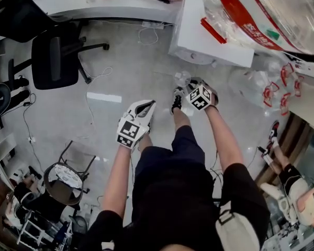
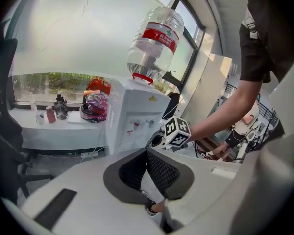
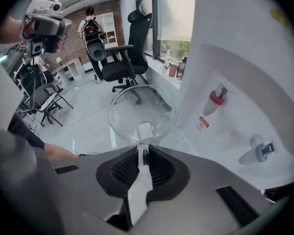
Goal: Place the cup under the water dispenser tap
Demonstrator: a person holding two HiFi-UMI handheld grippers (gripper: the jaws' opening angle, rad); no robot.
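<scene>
The white water dispenser (image 1: 212, 33) carries a big clear bottle (image 1: 272, 7) and stands just ahead of me. In the right gripper view its front panel (image 3: 245, 72) fills the right side, with a red tap (image 3: 216, 97) and a blue tap (image 3: 260, 151). My right gripper (image 3: 142, 155) is shut on the rim of a clear plastic cup (image 3: 142, 114), which sits left of the taps and apart from them. From above, the cup (image 1: 182, 79) hangs over the floor before the dispenser, held by the right gripper (image 1: 192, 87). My left gripper (image 1: 146, 106) is lower left, jaws together and empty (image 2: 147, 153).
A black office chair (image 1: 55, 56) stands on the floor at the left, below a white desk (image 1: 120, 4) with small items. A small folding seat (image 1: 63, 179) and loose cables lie lower left. Another person's legs (image 1: 290, 184) show at the right edge.
</scene>
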